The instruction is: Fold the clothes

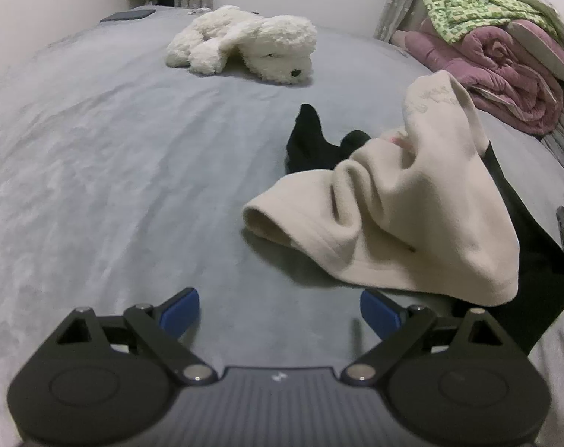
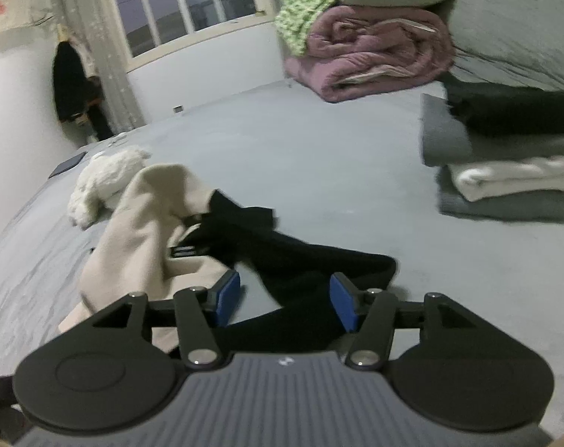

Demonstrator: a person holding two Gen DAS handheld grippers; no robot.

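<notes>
A: Where are the clothes that still need folding?

B: In a loose heap on the grey bed [image 1: 95, 186]. A cream garment [image 1: 412, 216] lies crumpled across a black garment [image 2: 300, 272], so neither is flat enough to fold yet.

A: And the tongs?

B: The left tongs [image 1: 280, 311] hang wide apart over bare bedding just beside the cream garment, gripping nothing. The right tongs [image 2: 285, 303] stand partly apart; the black garment lies between the blue pads [image 2: 228, 298], but they don't look to be pressing it, so I'd call it let go.

A: Why that stack at the right?

B: Grey, white and black folded clothes [image 2: 505, 171] sit well apart from the heap, probably so finished work stays clear. The white plush dog [image 1: 244, 44] and the rolled pink quilt [image 2: 375, 52] are near the wall, out of the way.

A: Next?

B: Likely separating the two garments and spreading one flat.
</notes>
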